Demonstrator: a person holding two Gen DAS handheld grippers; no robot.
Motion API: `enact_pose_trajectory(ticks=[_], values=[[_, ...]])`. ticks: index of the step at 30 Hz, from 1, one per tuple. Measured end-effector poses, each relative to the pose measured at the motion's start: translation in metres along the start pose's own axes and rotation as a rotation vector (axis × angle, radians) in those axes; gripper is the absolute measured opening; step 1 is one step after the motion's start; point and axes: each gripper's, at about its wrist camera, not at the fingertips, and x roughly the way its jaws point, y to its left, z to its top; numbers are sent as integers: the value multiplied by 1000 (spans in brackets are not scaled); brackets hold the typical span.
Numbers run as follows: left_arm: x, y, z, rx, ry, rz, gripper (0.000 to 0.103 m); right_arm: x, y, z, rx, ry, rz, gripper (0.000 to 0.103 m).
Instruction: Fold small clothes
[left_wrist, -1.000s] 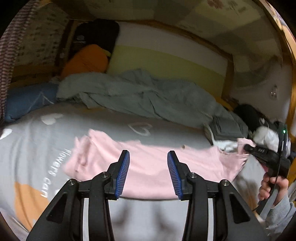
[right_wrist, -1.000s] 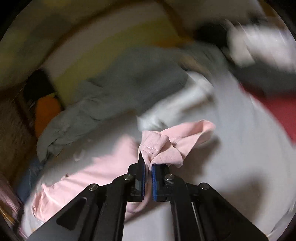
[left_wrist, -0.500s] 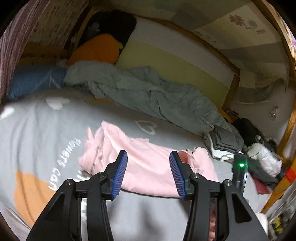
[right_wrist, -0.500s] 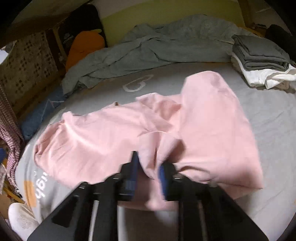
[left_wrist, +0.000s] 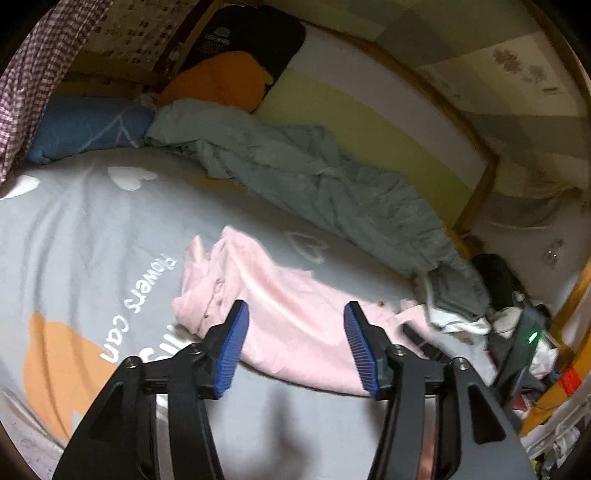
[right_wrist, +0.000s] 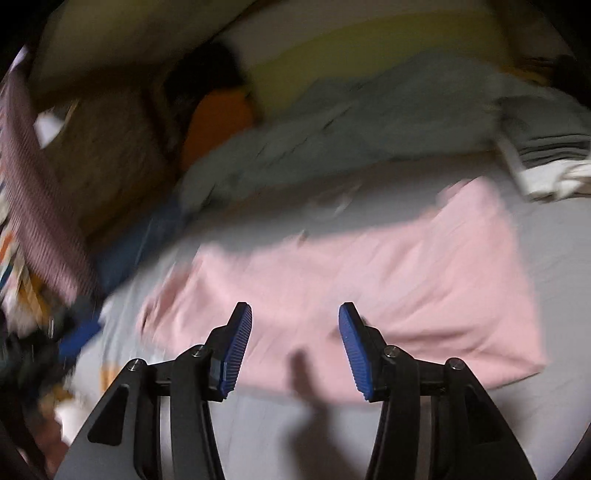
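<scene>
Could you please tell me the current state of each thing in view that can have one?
Pink garment: lying on the bed, folded over on itself, held by neither tool.
Left hand-held gripper: jaws opening, nothing between them.
Right hand-held gripper: jaws closing, nothing between them.
Grey blanket: crumpled along the far side of the bed.
Stack of clothes: folded, at the far right.

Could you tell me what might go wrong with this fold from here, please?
1. The pink garment's far end lies bunched, so a further fold could lock in creases.
2. The left gripper is opening and the right gripper closing with nothing between the jaws; either could pinch the grey sheet along with the edge.
</scene>
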Motion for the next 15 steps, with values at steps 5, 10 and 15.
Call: enact_pose_trajectory(ticks=[5, 10, 15], values=[[24, 25, -8, -103, 88, 201, 64, 61, -21, -4, 12, 278, -55, 20], [39, 61, -12, -234, 128, 185, 64, 43, -12, -20, -64, 243, 79, 20], [61, 87, -25, -431, 179, -41, 65, 33, 4, -25, -156, 243, 170, 20]])
